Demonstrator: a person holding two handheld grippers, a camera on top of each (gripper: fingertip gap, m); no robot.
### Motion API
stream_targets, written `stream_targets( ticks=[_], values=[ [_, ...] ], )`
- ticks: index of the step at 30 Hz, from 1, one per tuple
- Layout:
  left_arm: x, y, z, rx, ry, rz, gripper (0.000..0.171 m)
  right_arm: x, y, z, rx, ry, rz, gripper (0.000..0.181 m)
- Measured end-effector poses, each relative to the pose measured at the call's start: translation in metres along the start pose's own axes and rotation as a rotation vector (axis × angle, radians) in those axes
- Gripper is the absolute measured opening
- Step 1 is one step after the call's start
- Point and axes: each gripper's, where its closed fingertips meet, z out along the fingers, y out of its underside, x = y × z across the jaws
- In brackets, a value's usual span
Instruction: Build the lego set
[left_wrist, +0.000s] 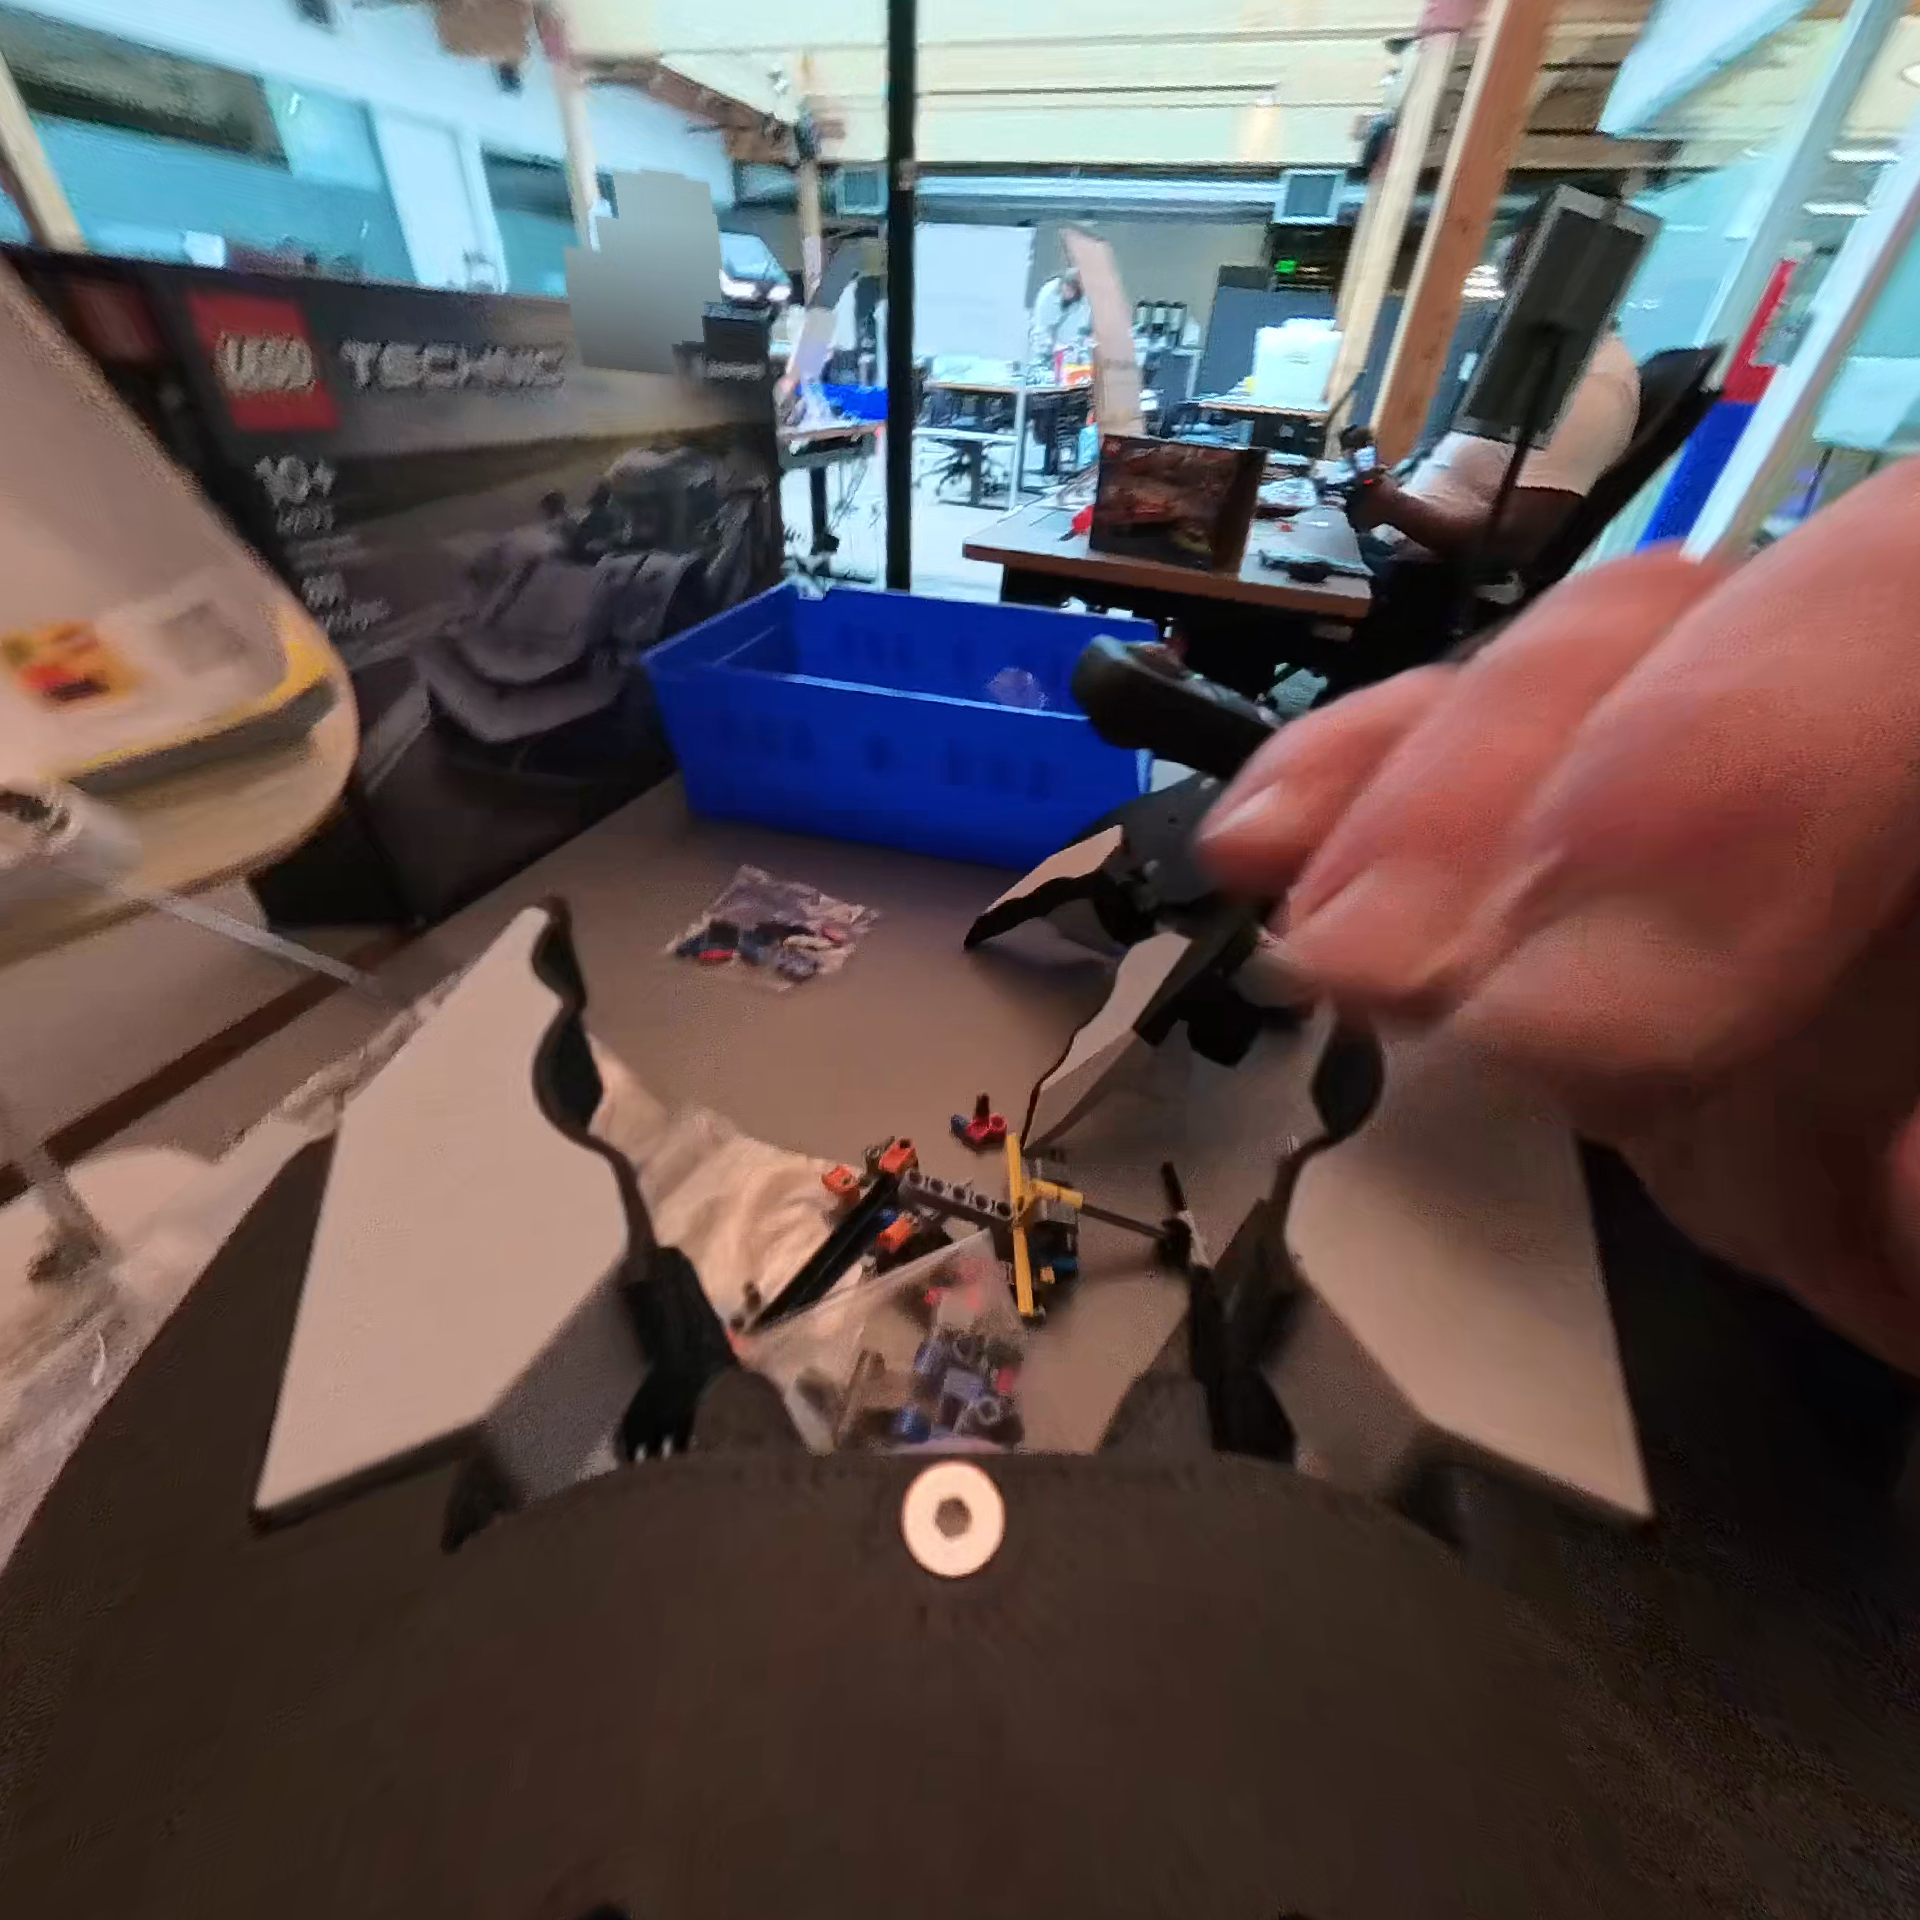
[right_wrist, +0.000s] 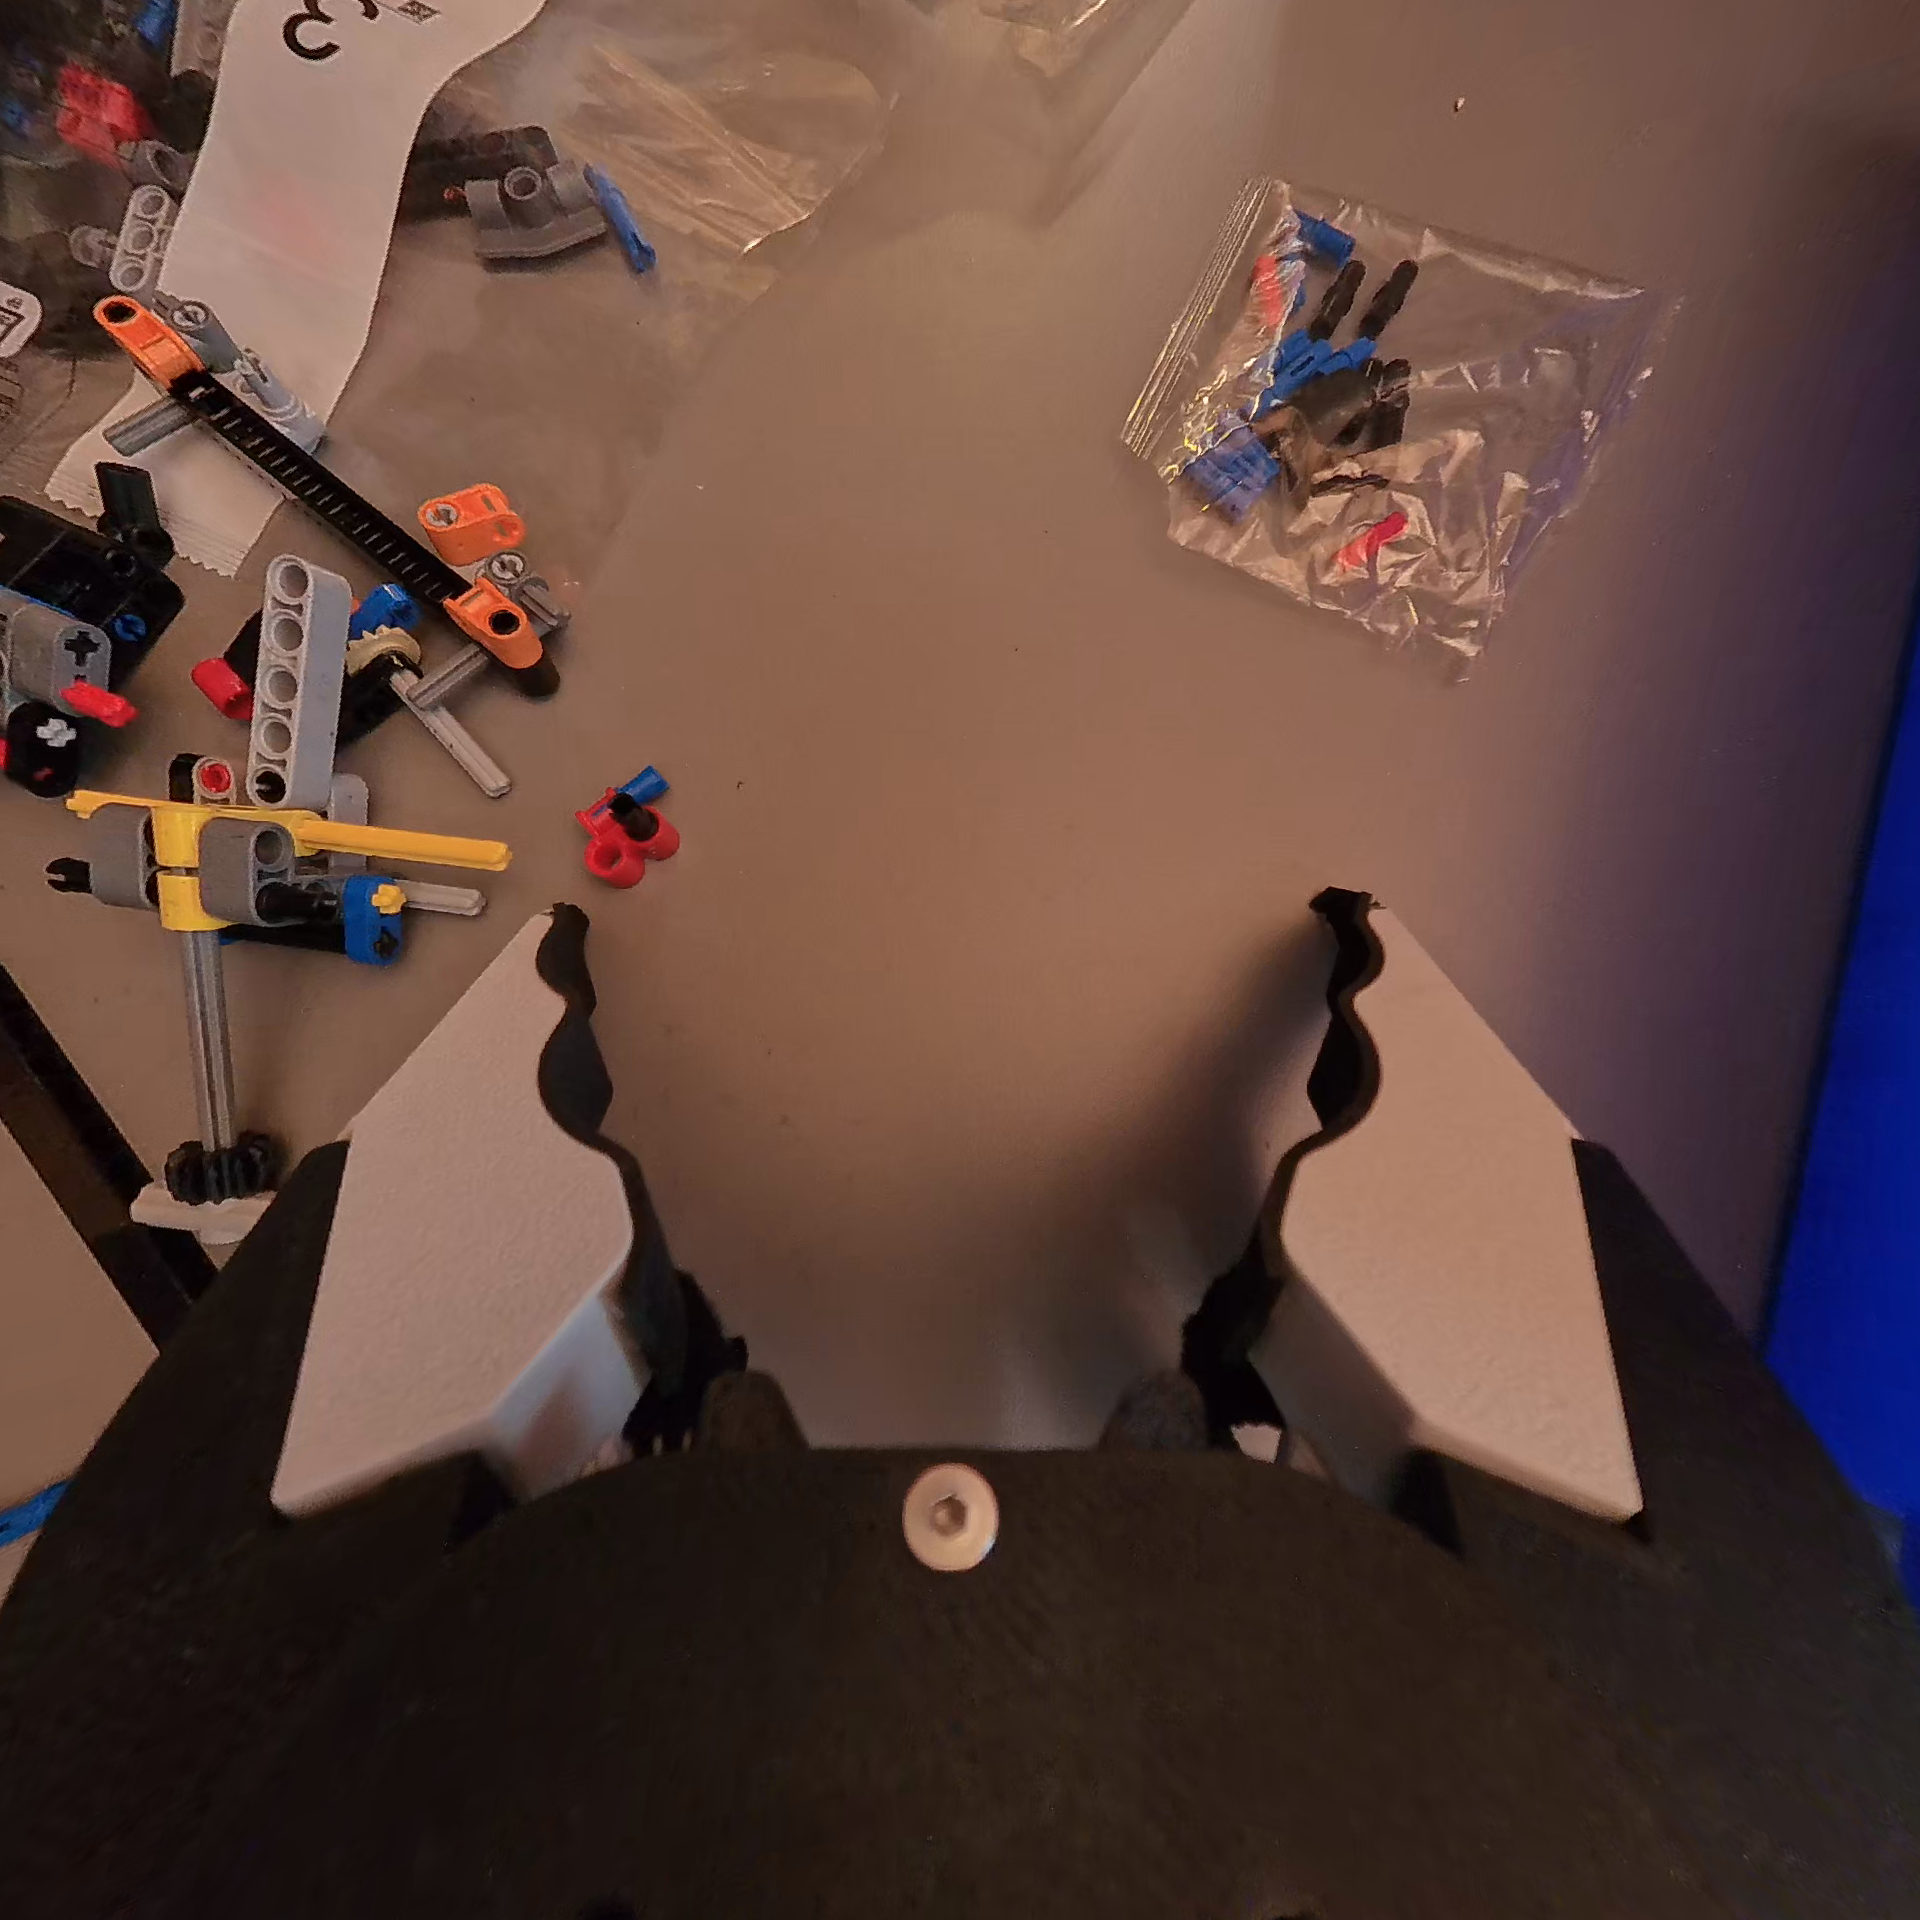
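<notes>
Both grippers, left gripper (left_wrist: 961, 997) and right gripper (right_wrist: 961, 914), had jaws wide open, empty. We figured: go slow, pinch the small red connector (right_wrist: 627, 831) squarely. The half-built lego assembly (right_wrist: 260, 862), yellow, grey and blue, sat on the desk (right_wrist: 987, 571), left of the right gripper.

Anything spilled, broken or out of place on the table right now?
Nothing looks damaged. Loose pieces lie scattered at the left around the half-built assembly, and one small red and blue piece sits apart from them. The small parts bag lies alone, apparently unopened.
</notes>
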Motion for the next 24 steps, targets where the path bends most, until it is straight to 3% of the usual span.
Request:
stream_targets(
  ticks=[2,5,7,12,19,22,24],
  values=[
    [-0.012,0.007,-0.003,-0.016,-0.017,-0.049,0.144,0.0,0.0,0.0,0.0,0.0,0.0,0.137],
    [-0.026,0.008,-0.008,-0.005,-0.071,0.021,0.126,0.0,0.0,0.0,0.0,0.0,0.0,0.137],
    [-0.032,0.006,-0.009,0.002,-0.099,0.033,0.126,0.0,0.0,0.0,0.0,0.0,0.0,0.137],
    [-0.033,0.006,-0.008,0.018,-0.109,0.076,0.116,0.0,0.0,0.0,0.0,0.0,0.0,0.137],
    [-0.035,0.025,-0.003,-0.066,-0.134,0.154,0.115,0.0,0.0,0.0,-0.002,-0.001,-0.001,0.138],
    [-0.035,0.027,-0.001,-0.074,-0.141,0.155,0.117,-0.002,-0.001,0.007,-0.027,-0.02,-0.021,0.155],
    [-0.035,0.031,0.001,-0.094,-0.135,0.145,0.118,-0.003,-0.007,0.012,-0.03,-0.017,-0.017,0.155]
  ],
)
